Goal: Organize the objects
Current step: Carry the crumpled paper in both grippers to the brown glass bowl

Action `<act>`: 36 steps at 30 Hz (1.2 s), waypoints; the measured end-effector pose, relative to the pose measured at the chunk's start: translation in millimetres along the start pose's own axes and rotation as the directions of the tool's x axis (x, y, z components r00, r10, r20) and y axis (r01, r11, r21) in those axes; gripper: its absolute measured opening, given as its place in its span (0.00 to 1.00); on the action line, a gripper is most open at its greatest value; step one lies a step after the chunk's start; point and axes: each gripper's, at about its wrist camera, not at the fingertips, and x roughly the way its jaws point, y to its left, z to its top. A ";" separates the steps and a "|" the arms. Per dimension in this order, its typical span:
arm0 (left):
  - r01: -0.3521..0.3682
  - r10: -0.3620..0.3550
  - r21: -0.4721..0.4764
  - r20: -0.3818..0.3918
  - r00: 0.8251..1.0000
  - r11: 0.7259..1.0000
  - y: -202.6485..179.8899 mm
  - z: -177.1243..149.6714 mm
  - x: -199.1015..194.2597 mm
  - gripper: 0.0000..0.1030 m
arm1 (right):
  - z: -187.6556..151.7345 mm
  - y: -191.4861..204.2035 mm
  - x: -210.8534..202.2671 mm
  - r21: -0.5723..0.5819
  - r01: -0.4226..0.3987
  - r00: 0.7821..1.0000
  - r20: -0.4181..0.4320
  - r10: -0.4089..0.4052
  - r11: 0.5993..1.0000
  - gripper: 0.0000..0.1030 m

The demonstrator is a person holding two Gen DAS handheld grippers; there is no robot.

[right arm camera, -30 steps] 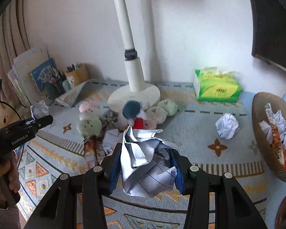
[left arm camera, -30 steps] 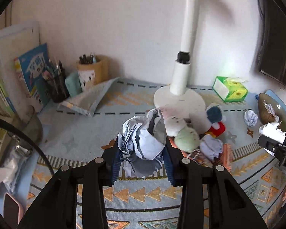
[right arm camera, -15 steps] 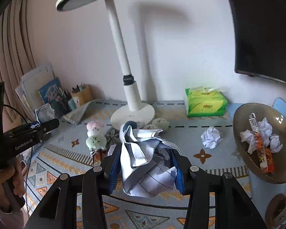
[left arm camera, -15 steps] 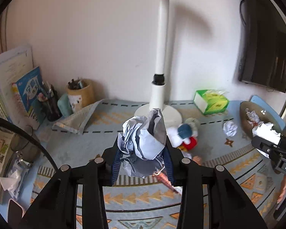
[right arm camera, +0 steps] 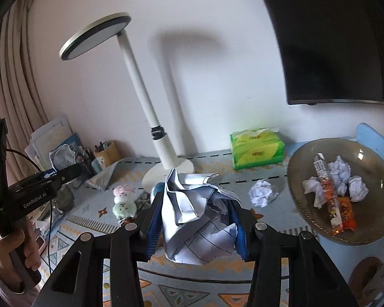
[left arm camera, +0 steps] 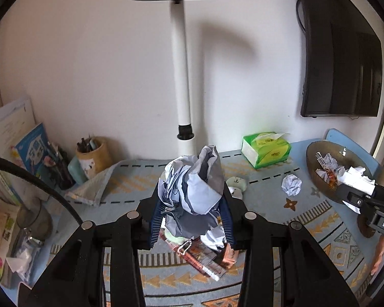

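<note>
My left gripper point(left arm camera: 192, 220) is shut on a crumpled ball of bluish-white paper point(left arm camera: 192, 189), held above the patterned mat. My right gripper point(right arm camera: 195, 226) is shut on a second, larger crumpled paper ball point(right arm camera: 199, 217) with drawn lines on it. A brown bowl point(right arm camera: 376, 179) at the right holds several paper balls and snack wrappers; it shows in the left wrist view too, as the bowl point(left arm camera: 317, 153). One loose paper ball point(right arm camera: 262, 193) lies on the mat between the bowl and the lamp base. The left gripper point(right arm camera: 61, 163) with its paper appears at the left of the right wrist view.
A white desk lamp point(left arm camera: 183, 81) stands at the back centre. A green tissue box point(right arm camera: 256, 151) sits near the wall. Plush toys point(right arm camera: 124, 202), a snack wrapper point(left arm camera: 199, 261), a pen cup point(left arm camera: 92, 153), a folded cloth point(left arm camera: 92, 186) and books point(left arm camera: 30, 148) lie to the left. A dark monitor point(left arm camera: 343, 58) hangs at the right.
Both grippers have risen and pulled back from the mat with their paper balls still held. The lamp head and the bowl have come into view, and the plush toys look smaller and farther.
</note>
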 end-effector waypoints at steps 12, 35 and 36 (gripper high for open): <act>0.111 -0.113 0.079 0.019 0.993 0.991 -62.9 27.5 17.9 0.36 | 16.0 -59.6 -24.8 0.061 0.070 0.996 0.049 -0.073 0.996 0.45; 0.381 -0.376 0.141 -0.065 0.925 0.914 -210.4 60.0 80.9 0.36 | 41.3 -201.2 -50.6 0.227 0.287 0.957 -0.014 -0.291 0.931 0.45; 0.386 -0.379 0.138 -0.074 0.922 0.912 -215.8 58.6 85.9 0.36 | 41.4 -206.6 -50.4 0.231 0.297 0.954 -0.022 -0.300 0.927 0.45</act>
